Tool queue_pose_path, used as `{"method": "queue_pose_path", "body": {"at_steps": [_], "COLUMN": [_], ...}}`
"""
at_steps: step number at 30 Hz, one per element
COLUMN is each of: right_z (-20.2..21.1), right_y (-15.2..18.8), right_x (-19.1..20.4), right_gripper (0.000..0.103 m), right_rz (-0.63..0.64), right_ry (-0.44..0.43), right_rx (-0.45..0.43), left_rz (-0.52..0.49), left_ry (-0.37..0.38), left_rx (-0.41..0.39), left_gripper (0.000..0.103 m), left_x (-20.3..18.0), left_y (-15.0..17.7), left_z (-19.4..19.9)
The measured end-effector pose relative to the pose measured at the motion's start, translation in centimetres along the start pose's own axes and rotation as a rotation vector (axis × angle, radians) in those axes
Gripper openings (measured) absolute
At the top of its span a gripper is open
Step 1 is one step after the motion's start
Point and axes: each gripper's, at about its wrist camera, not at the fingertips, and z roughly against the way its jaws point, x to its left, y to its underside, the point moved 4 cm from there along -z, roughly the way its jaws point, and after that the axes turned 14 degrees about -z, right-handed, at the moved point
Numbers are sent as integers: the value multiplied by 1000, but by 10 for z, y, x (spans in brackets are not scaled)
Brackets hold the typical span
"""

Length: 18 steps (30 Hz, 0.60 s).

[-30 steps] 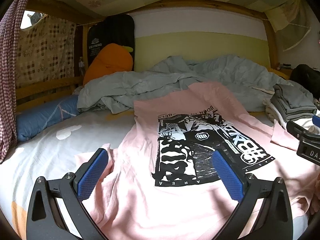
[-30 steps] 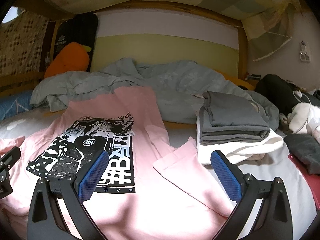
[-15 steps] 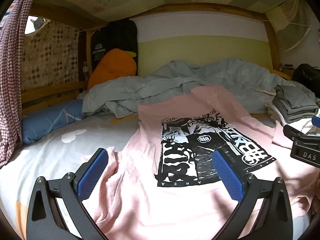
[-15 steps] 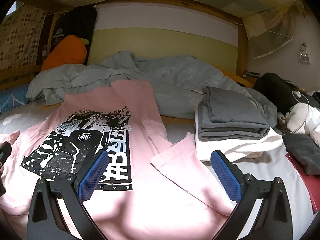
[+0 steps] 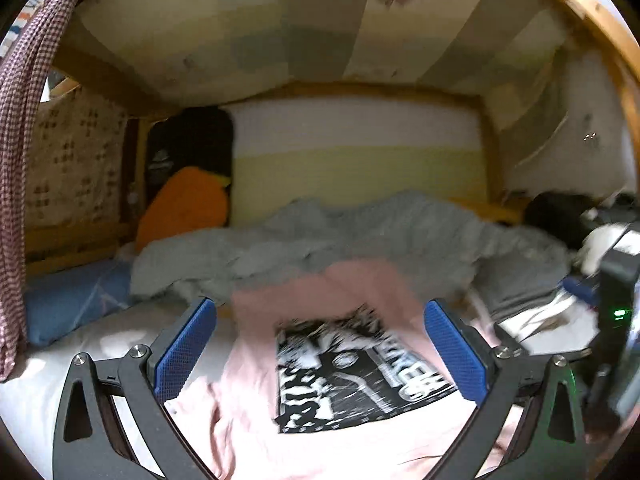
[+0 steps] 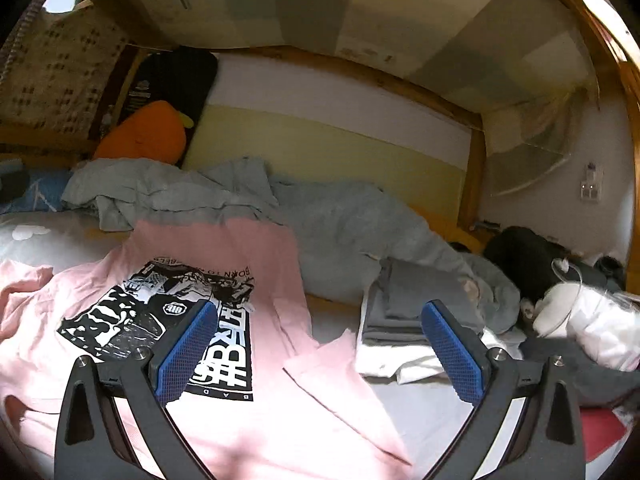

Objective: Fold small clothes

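A pink T-shirt [image 5: 332, 432] with a black-and-white print lies spread flat on the bed, print up; it also shows in the right wrist view [image 6: 272, 412], one sleeve [image 6: 340, 376] lying out to the right. My left gripper [image 5: 320, 344] is open and empty above the shirt's lower part. My right gripper [image 6: 316, 348] is open and empty above the shirt's right side and sleeve. The right gripper's body [image 5: 616, 320] shows at the right edge of the blurred left wrist view.
A rumpled grey quilt [image 6: 256, 208] lies behind the shirt. A stack of folded grey and white clothes [image 6: 404, 324] sits to the right, with dark and white items [image 6: 568, 288] beyond. An orange plush [image 5: 184, 204] and blue pillow [image 5: 72, 300] lie at left. Wooden bed frame [image 6: 472, 184] all around.
Both grippers have lifted and tilted upward, so more of the wall and canopy shows. The left wrist view is now motion-blurred. The shirt has not moved.
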Motion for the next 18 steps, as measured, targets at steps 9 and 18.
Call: {"method": "queue_pose_path", "body": {"at_steps": [9,18], "right_z": [1,3], "right_y": [-15,-16], "right_x": [-28,-56], "right_gripper": [102,102], "right_rz": [-139,-194], "right_ry": [-39,-7], "right_rx": [145,143], "left_rz": [-37,-63], "left_ry": [-10,-84], "left_rx": [-2,-4], "left_gripper": [103,103], "left_x": [-15,-21], "left_y": [-14,-16], "left_z": [23,28]}}
